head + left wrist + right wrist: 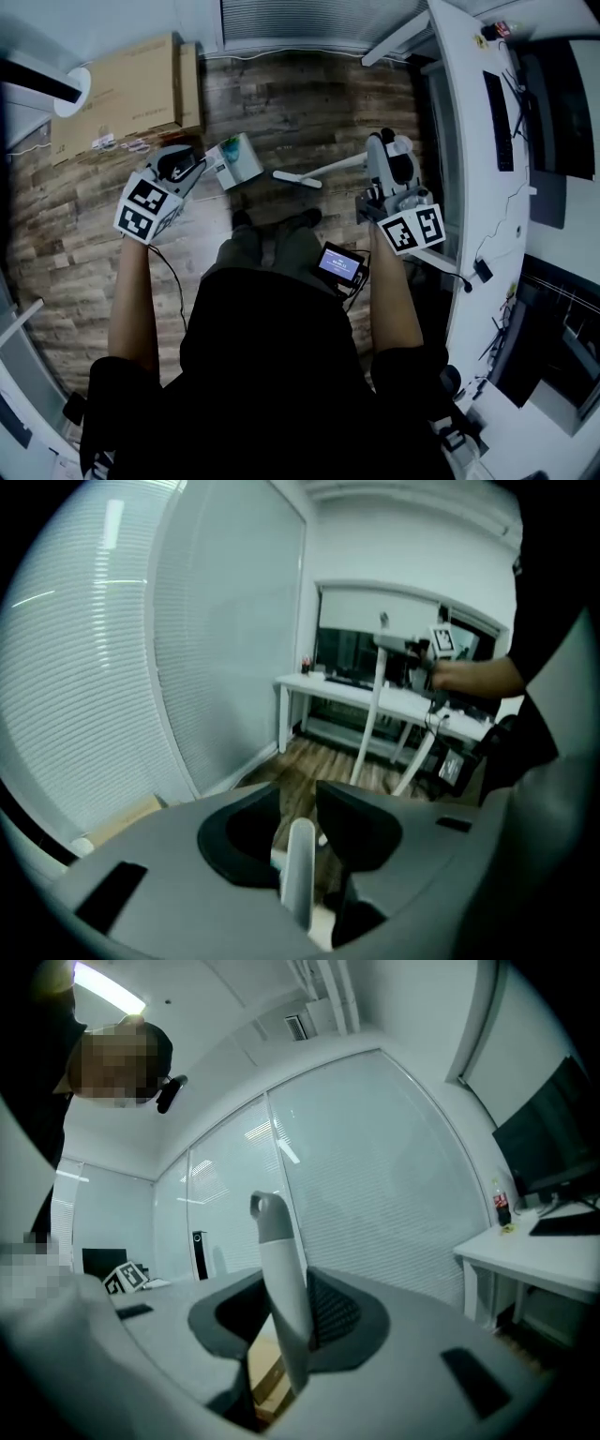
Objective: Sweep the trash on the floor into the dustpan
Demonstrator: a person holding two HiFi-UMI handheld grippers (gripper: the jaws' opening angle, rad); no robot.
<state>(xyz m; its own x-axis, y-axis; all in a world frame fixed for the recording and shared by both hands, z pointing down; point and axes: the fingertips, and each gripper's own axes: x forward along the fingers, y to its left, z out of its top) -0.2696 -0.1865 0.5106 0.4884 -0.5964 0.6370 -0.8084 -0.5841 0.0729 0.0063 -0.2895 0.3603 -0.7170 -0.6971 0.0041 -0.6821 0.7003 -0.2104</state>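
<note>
In the head view my left gripper (190, 171) is shut on the white handle of a pale dustpan (234, 161), which hangs in front of it above the wood floor with something teal inside. That handle (300, 874) stands pinched between the dark pads in the left gripper view. My right gripper (386, 148) is shut on the broom (323, 170), whose white pole slants left to its head. The right gripper view shows the handle (281, 1288) between the pads, its grey tip above them. The floor beneath the dustpan is hidden.
A flat cardboard box (122, 94) lies on the floor at the back left. A long white desk (466, 169) with a keyboard (498, 108) runs along the right. A small screen device (339, 264) hangs at the person's waist. Blinds cover the glass wall (141, 667).
</note>
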